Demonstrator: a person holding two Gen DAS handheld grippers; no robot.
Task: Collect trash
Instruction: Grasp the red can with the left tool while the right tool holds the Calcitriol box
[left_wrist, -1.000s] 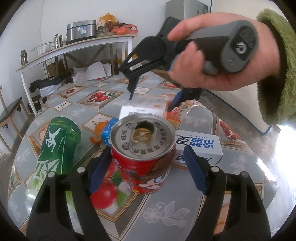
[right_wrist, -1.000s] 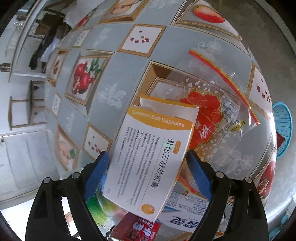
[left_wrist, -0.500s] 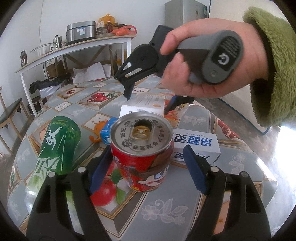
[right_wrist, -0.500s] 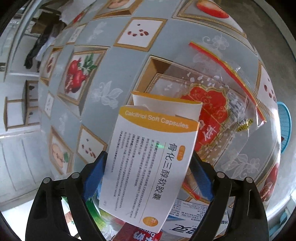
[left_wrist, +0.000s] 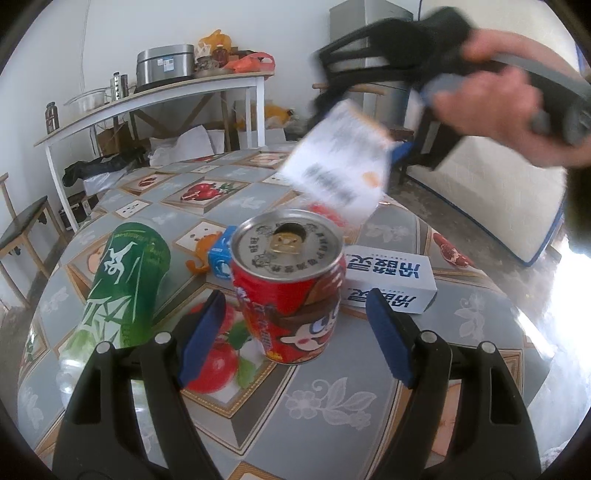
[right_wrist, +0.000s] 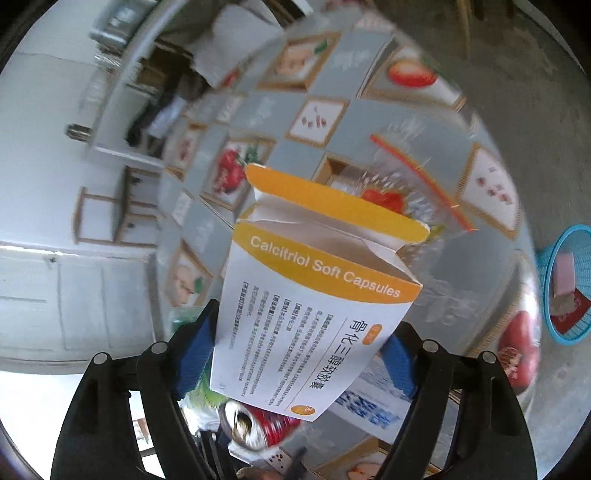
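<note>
The right gripper (right_wrist: 295, 354) has the capsule box (right_wrist: 314, 306) off the desk (left_wrist: 332, 398), fingers closing on it. Left gripper (left_wrist: 295, 332) fingers spread around the red can (left_wrist: 291, 291) — not gripping. Bottle, blue-lettered box, wrapper still wait — basket (right_wrist: 569, 291) barely filled.

The right hand-held gripper (right_wrist: 297, 354) now carries the capsule box (right_wrist: 314, 314) clear of the tabletop (left_wrist: 332, 398), its jaws closing on the box's sides. A second ago the box lay flat beside the clear wrapper (right_wrist: 417, 192). In the left wrist view it hangs blurred at one o'clock from the red can (left_wrist: 291, 284).
</note>
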